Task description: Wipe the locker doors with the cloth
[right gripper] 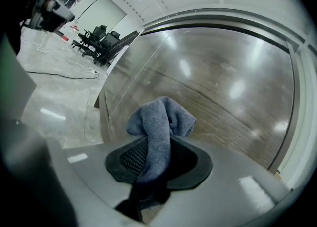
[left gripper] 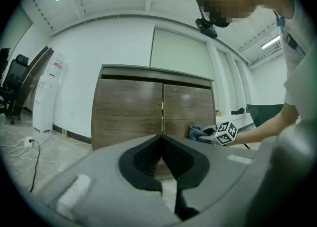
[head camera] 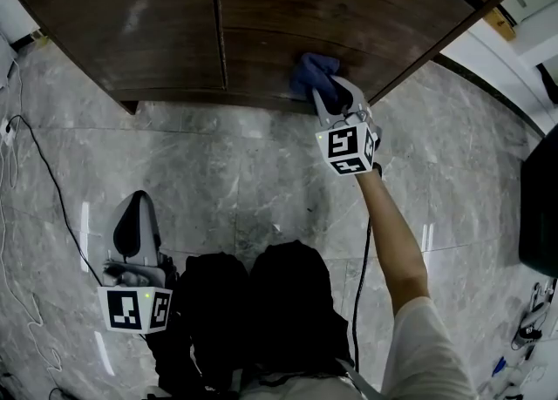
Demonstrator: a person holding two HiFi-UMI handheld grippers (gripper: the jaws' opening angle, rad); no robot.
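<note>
Cloth (right gripper: 158, 122), blue-grey and bunched, is what my right gripper (head camera: 334, 98) has hold of: its jaws are part closed on the fabric. One fold runs down between the pads and the rest bulges out past the tips.

Nearest to me, my left gripper (head camera: 137, 224) hangs low beside my dark trouser legs, well away from the work. Its own view shows the pads meeting at the tips with nothing between them.

Beyond it lies the grey marble floor (head camera: 218, 180), with a thin black cable (head camera: 52, 180) trailing across it on the left.

Further out, my right arm in its white sleeve reaches forward, marker cube uppermost. The cloth leads ahead of the jaw tips and lies low against the right-hand locker door (head camera: 349, 6), close to its bottom edge. From the left gripper view the cloth (left gripper: 195, 132) sits on that door's lower part, right of the centre seam, with the cube just to its right.

The left-hand locker door (head camera: 131, 23) is well apart from both grippers. Both doors are dark wood grain with a sheen of ceiling light.
</note>
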